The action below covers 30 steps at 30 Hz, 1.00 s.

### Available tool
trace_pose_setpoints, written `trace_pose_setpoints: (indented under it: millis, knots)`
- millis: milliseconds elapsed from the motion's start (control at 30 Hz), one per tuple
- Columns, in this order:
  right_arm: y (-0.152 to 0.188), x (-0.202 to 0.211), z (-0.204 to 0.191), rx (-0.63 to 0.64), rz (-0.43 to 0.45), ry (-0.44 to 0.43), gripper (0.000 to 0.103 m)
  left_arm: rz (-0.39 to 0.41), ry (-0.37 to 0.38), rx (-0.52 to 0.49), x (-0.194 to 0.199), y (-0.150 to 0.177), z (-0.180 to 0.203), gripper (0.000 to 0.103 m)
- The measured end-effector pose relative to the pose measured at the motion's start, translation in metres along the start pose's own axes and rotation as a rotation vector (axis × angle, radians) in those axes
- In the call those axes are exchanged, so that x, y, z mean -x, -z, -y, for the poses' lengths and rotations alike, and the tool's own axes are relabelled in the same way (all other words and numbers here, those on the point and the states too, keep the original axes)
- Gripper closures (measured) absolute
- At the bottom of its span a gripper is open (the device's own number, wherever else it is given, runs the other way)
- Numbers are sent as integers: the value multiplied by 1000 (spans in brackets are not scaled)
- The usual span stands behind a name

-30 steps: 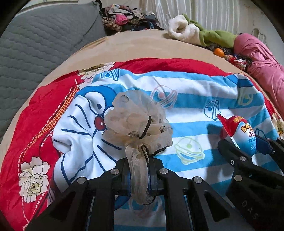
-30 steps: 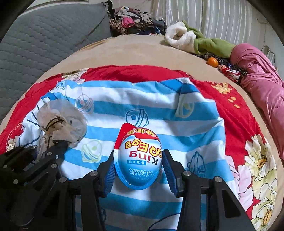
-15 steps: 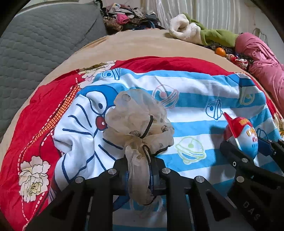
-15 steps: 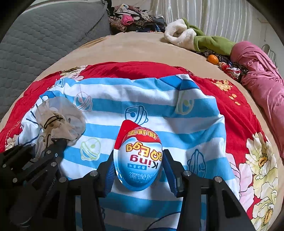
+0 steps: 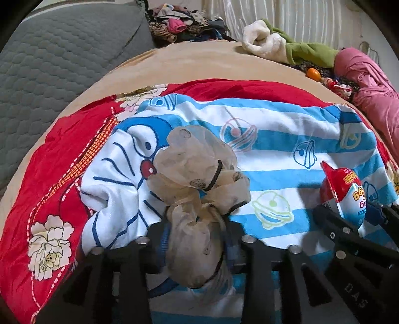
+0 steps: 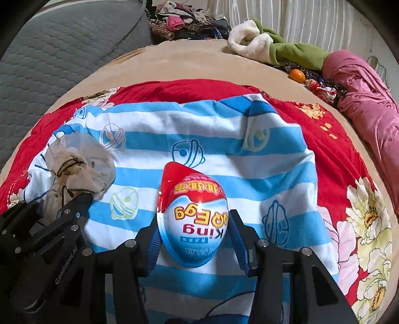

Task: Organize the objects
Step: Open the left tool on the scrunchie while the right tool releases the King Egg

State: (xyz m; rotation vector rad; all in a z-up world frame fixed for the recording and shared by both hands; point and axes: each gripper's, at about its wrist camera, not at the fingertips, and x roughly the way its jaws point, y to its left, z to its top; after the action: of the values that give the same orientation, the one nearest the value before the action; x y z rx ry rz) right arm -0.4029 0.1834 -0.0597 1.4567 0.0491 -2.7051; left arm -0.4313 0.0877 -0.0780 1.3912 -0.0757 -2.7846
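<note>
A beige sheer scrunchie (image 5: 197, 169) with a black band lies on the blue-and-white striped cartoon towel (image 5: 286, 149). Its tail hangs between the fingers of my left gripper (image 5: 195, 236), whose jaws are opening, and the blue pads stand off the fabric. In the right wrist view the scrunchie (image 6: 79, 164) sits at the left of the towel (image 6: 212, 129). My right gripper (image 6: 194, 239) is shut on a red, white and blue egg-shaped toy (image 6: 193, 219), gripped by its sides low over the towel. The same egg (image 5: 346, 194) shows at the right of the left wrist view.
The towel lies on a red floral blanket (image 6: 336, 154) over a tan bed (image 5: 187, 64). A grey quilted cushion (image 5: 62, 54) lies at the left. At the back are a clothes heap (image 6: 187, 22), a white-and-green fleece (image 6: 274, 47), an orange (image 6: 297, 74) and pink cloth (image 6: 361, 82).
The left gripper's jaws have spread apart from the scrunchie's tail, which now hangs loose between them. The right gripper still holds the egg in about the same spot.
</note>
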Motion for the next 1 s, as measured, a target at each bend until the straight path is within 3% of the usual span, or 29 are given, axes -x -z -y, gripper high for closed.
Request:
trace_pose_setpoints:
  millis: [100,200,333,700,1000]
  knots:
    - [2,0,1,-7,-9,4,50,-7,15,10,1,1,-4,55]
    - [4,3,3,-9,-14,4,42,-24,23,5,2,1,-5,40]
    - [5,6,6,-13,-18,13,39,-42,22,-13,4,2,-5,33]
    - [11,19,10,-17,-22,1,36,-61,-19,-55,14,9,-7,28]
    - [11,32,6,4,-4,15,30,-91,-1,-41,21,15,-10,23]
